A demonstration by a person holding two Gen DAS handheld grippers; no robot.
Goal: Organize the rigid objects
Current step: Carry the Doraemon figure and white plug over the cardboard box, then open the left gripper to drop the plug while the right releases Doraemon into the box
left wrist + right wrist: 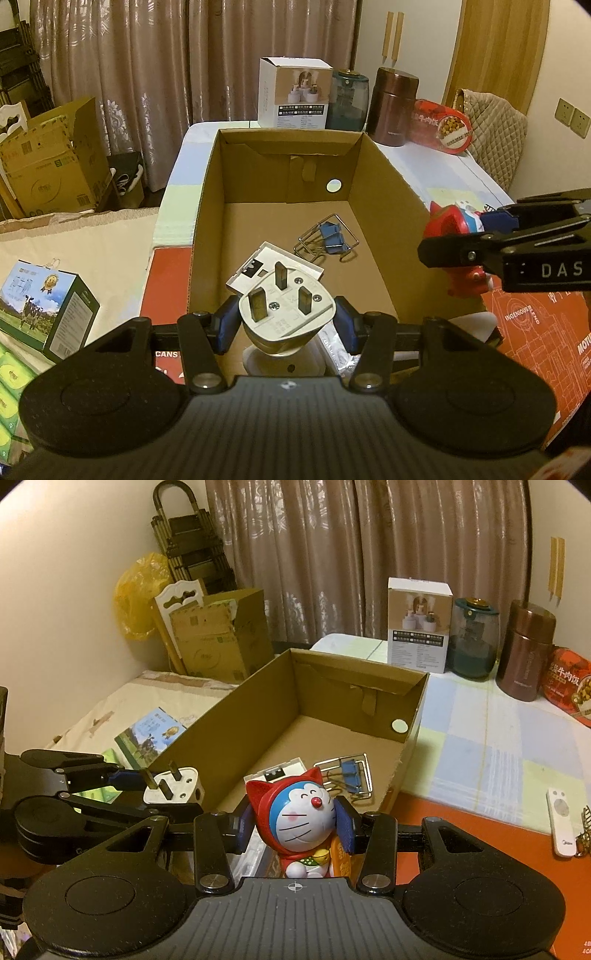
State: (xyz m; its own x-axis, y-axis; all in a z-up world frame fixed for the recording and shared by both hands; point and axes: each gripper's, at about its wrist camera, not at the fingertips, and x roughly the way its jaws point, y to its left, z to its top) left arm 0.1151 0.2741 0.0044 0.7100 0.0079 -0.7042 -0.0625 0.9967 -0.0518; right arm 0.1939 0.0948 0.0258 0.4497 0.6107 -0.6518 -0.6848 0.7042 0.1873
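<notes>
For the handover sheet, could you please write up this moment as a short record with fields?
Container: open cardboard box on the table
Already in box: blue binder clips; flat white plate
Left gripper: shut on white three-pin plug, prongs up, over the box's near end
Right gripper: shut on red-hooded cat figurine, upright, at the box's near edge
Outside box: white remote on the orange surface
Step pending: neither held item released yet

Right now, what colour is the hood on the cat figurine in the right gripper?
Red, on the figurine; clearest in the right wrist view.
</notes>
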